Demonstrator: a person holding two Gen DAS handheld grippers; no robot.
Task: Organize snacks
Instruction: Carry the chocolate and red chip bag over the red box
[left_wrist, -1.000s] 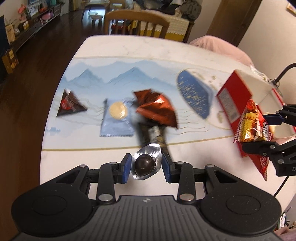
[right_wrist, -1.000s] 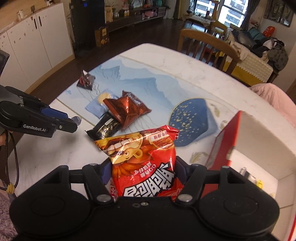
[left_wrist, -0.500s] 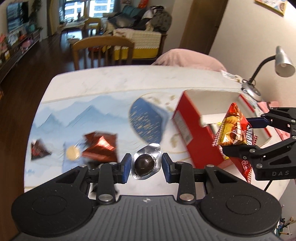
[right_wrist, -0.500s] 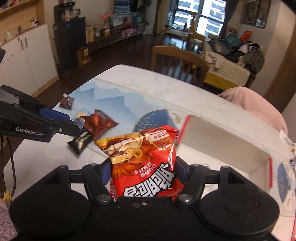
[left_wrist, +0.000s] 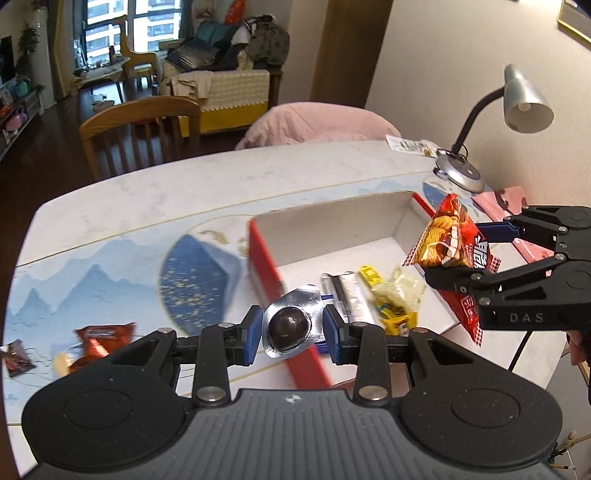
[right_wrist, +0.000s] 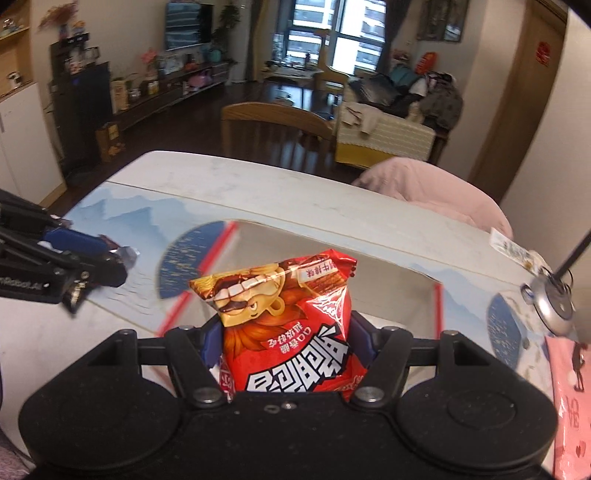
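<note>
Both snacks held above red box (left_wrist: 269, 254); far half bare.

Home: sofa (left_wrist: 221, 88), dining chair (left_wrist: 136, 129) (probably living-dining room).

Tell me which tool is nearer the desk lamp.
Right. The right tool, gripping the red snack bag, hangs just below the desk lamp, beside its base. The left tool holds the foil chocolate near the box's left wall.

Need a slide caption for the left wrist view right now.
Left gripper holds a foil-wrapped chocolate above the red box.
</note>
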